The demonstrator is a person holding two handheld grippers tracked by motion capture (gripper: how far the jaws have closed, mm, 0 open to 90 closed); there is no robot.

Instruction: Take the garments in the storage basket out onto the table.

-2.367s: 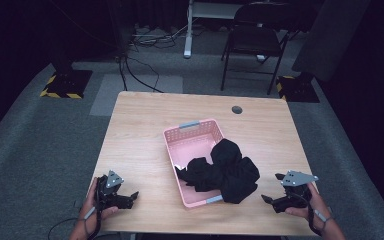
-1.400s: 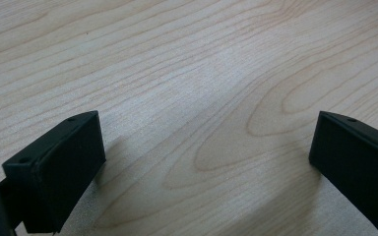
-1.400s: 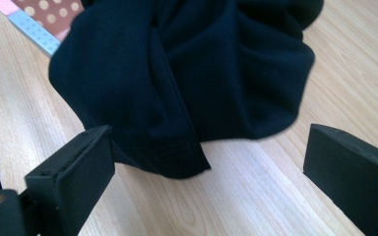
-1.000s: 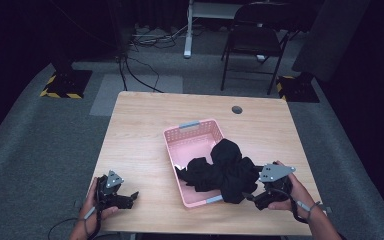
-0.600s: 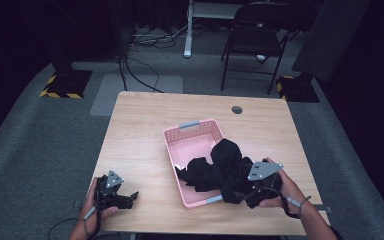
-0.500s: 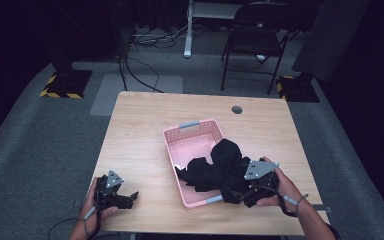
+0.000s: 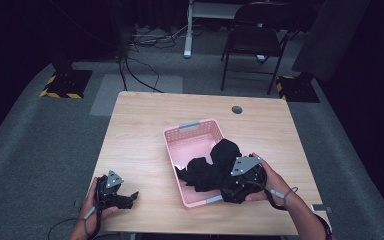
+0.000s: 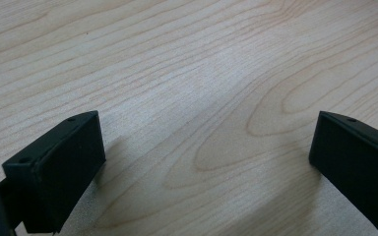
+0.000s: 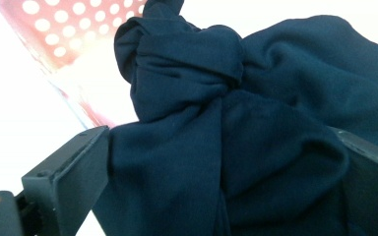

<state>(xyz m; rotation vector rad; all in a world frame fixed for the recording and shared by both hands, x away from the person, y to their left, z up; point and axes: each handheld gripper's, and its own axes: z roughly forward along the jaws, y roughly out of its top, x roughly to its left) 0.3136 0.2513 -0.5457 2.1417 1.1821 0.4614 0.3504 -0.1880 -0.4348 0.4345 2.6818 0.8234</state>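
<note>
Clothing (image 7: 215,170), a dark crumpled bundle, is lying half in the pink basket (image 7: 190,132) and spilling over its right wall, toward the desk's near right corner. Since a couple of seconds ago the right gripper (image 7: 240,182) has been travelling in from the desk's right edge, and it is now pressing into the bundle's near right side. In the right gripper view the jaws are standing wide with navy fabric (image 9: 236,137) bulging between them, touching both but not yet being squeezed. That probably means a grasp is about to begin, perhaps to lift the cloth out or tuck it fully inside.

The basket is sitting near the desk's (image 7: 145,125) middle, its far half bare, its perforated wall (image 9: 54,29) showing beyond the cloth. The left gripper (image 7: 125,200) is staying put at the near left corner, jaws spread over bare wood (image 8: 202,73), gripping nothing.
</note>
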